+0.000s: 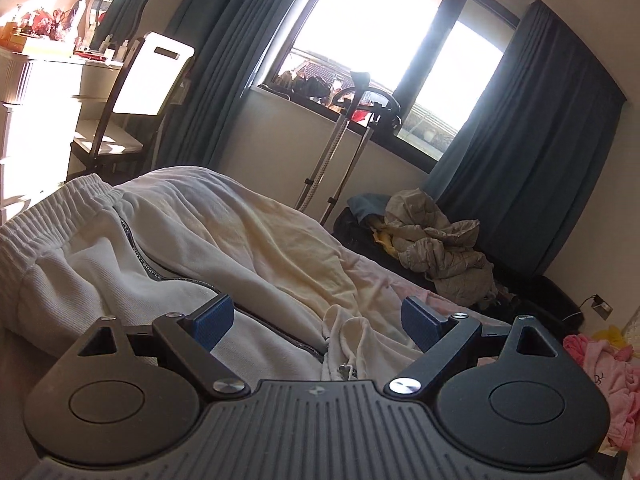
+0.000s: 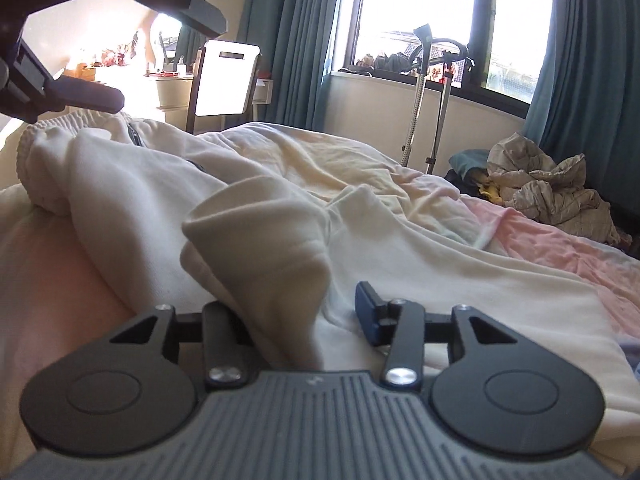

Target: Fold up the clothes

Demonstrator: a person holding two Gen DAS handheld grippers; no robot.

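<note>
On the bed lies your white zip jacket (image 1: 168,248), soft, thick and limp. Your left gripper (image 1: 316,320) stands wide apart above it, empty. Your right gripper (image 2: 298,312) is half apart around a raised fold, not pressing. Take hold at the ribbed hem (image 1: 52,212).

Left gripper (image 1: 318,322): jaws spread wide, nothing pressed between the blue pads (image 1: 214,318), tilted a little downward. Also seen from the right wrist view at upper left (image 2: 60,40), dark and close.

Right gripper (image 2: 298,314): jaws partly apart, tilted downward. One blue pad (image 2: 366,308) shows; the other finger is hidden by cloth.
</note>
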